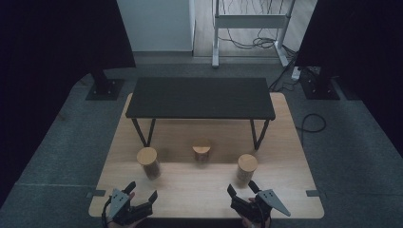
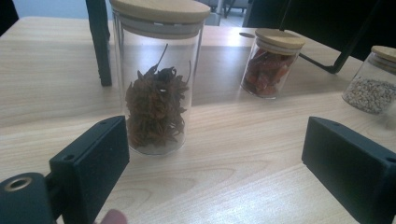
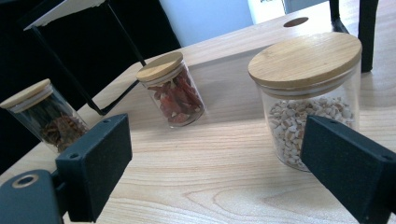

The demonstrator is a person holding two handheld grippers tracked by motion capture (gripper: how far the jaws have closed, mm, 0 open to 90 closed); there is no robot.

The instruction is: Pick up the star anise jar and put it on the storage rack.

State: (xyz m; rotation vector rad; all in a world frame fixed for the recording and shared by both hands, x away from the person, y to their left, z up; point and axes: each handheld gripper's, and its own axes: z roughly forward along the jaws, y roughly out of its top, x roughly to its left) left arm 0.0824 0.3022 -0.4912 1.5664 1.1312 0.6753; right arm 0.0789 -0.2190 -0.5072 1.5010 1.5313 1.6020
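Note:
Three glass jars with wooden lids stand in a row on the wooden table [image 1: 204, 194]. The left jar [image 1: 148, 161] [image 2: 156, 79] [image 3: 44, 116] holds dark star anise. Red dried chillies fill the middle jar [image 1: 201, 151] [image 2: 270, 65] [image 3: 173, 91]. Pale seeds are in the right jar [image 1: 247, 167] [image 2: 373, 79] [image 3: 308, 93]. My left gripper [image 1: 141, 191] [image 2: 215, 154] is open just short of the star anise jar, holding nothing. My right gripper [image 1: 242, 188] [image 3: 215, 163] is open too, close in front of the pale seed jar without touching it.
A low black shelf [image 1: 199, 97] on thin black legs spans the table behind the jars. One leg [image 2: 100, 42] stands just left of the star anise jar. Bare wood lies between the jars and the table's near edge. Grey carpet surrounds the table.

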